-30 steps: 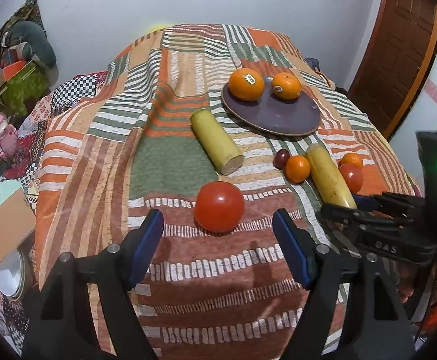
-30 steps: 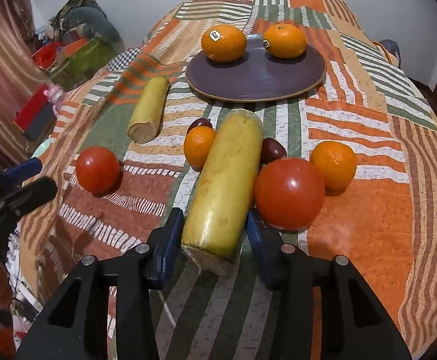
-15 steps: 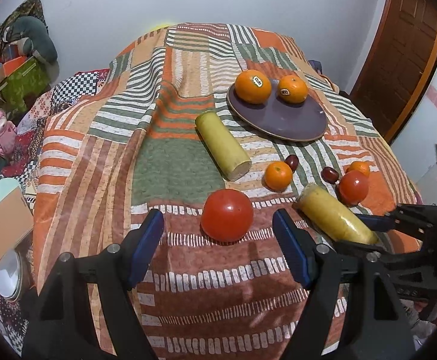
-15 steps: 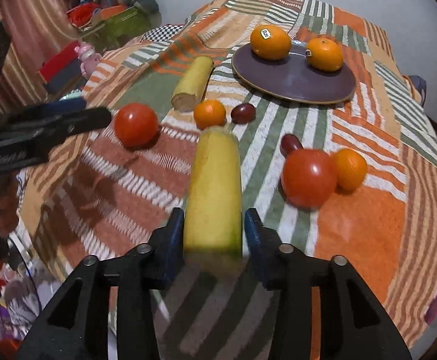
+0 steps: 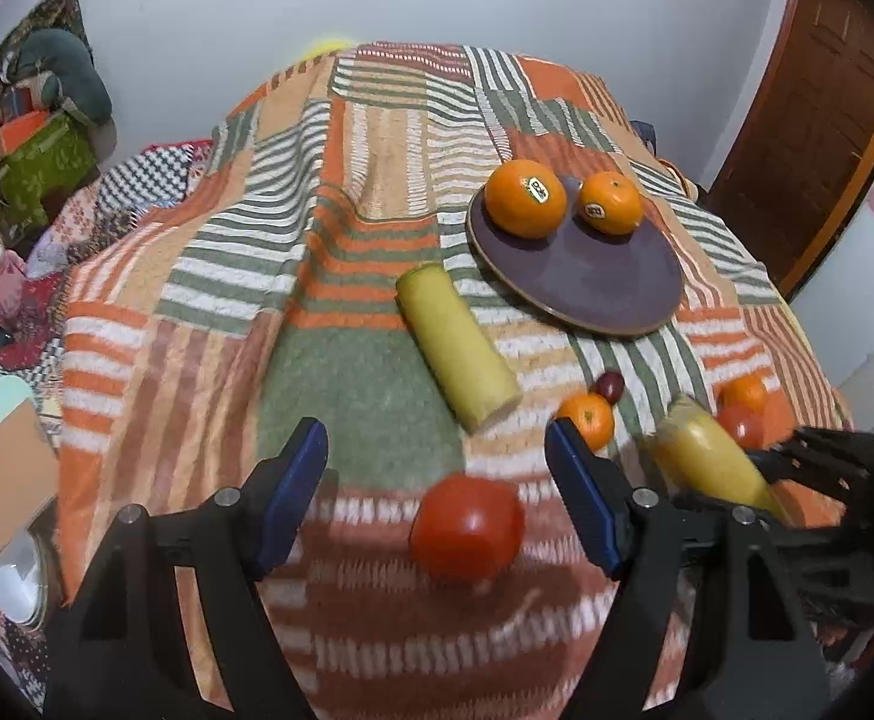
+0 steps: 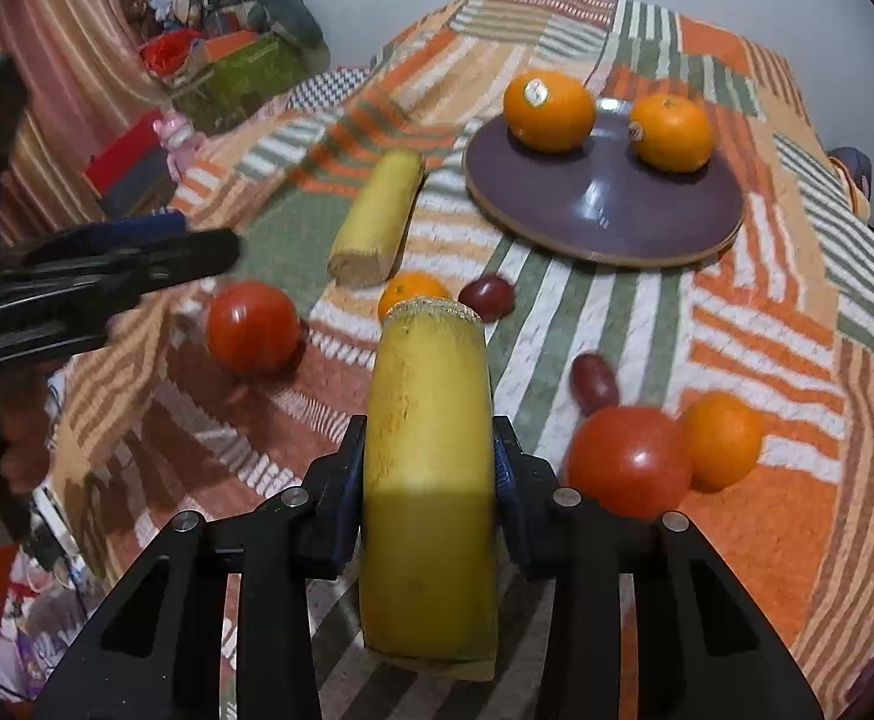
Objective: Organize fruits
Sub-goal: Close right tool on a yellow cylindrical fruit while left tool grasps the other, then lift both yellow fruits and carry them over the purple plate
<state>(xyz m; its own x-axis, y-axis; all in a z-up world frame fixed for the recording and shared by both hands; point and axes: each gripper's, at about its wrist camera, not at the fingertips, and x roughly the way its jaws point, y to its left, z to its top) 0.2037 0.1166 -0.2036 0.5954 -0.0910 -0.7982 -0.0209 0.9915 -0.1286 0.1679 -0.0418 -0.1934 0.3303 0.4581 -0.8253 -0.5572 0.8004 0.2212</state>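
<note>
We hold the yellow banana piece [image 6: 431, 480] lifted off the patchwork cloth [image 6: 755, 324], where it lay a second ago, our right gripper [image 6: 431, 468] tightening on it. Our left gripper [image 5: 437, 498], wide and empty, now frames the tomato [image 5: 467, 528].

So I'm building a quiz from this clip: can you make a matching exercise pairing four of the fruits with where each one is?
Things:
1. two large oranges
2. yellow banana piece with cut ends
3. second yellow banana piece
4. round red tomato

Places:
A. lying on the striped quilt beside the plate
B. between the open left hand-held gripper's fingers
C. on the dark purple plate
D. clamped in the right hand-held gripper

Pairs: 1-C, 2-D, 3-A, 4-B
</note>
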